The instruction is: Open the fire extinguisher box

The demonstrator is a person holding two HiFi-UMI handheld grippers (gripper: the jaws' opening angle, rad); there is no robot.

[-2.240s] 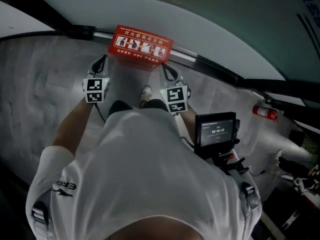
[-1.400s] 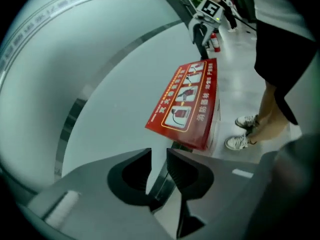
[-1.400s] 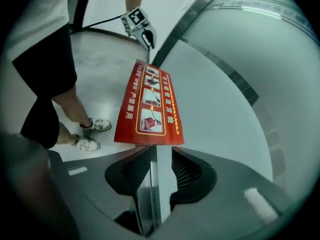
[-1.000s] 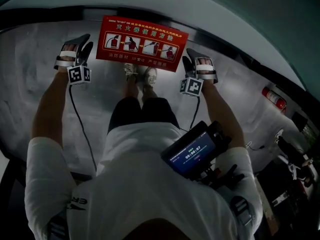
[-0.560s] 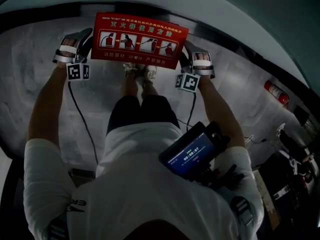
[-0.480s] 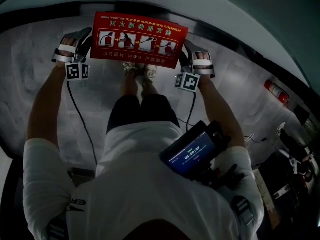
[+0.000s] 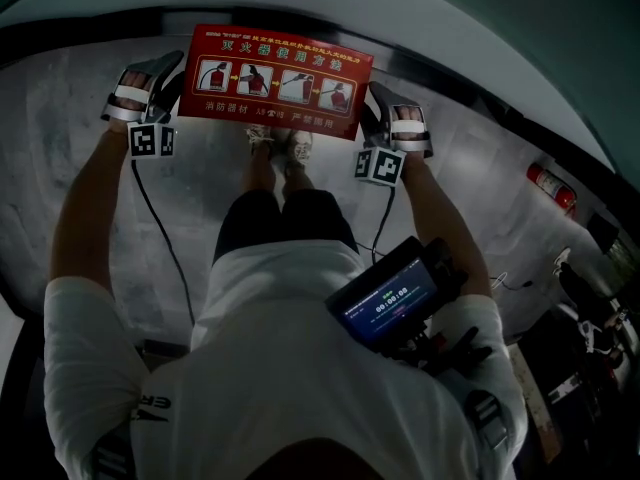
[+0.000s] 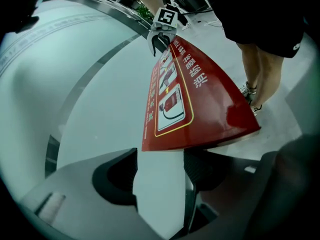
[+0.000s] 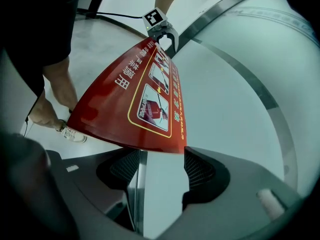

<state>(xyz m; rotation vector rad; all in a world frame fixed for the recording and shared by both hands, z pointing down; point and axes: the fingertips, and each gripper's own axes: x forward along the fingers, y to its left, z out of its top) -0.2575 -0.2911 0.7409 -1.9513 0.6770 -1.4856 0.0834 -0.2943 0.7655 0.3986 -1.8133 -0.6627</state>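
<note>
The fire extinguisher box's red lid point(image 7: 275, 78), printed with pictograms, stands raised and faces me in the head view. My left gripper point(image 7: 168, 70) is at its left end and my right gripper point(image 7: 372, 100) at its right end. In the left gripper view the lid point(image 8: 200, 99) ends just ahead of the left gripper point(image 8: 160, 159), whose jaws are opening and whose pads are not pressing on it. In the right gripper view the lid point(image 9: 135, 99) ends the same way at the right gripper point(image 9: 160, 159), whose jaws are closing a little but stand wide. The box body is hidden behind the lid.
A curved pale wall point(image 7: 420, 28) with a dark metal rail runs behind the lid. A red fire extinguisher point(image 7: 548, 185) lies on the grey floor at the right. The person's shoes point(image 7: 280, 143) stand just below the lid. A screen device point(image 7: 390, 303) hangs at the chest.
The lid has swung up from the low closed box to face me, with both grippers travelling up at its ends. Over the last half second it has barely moved.
</note>
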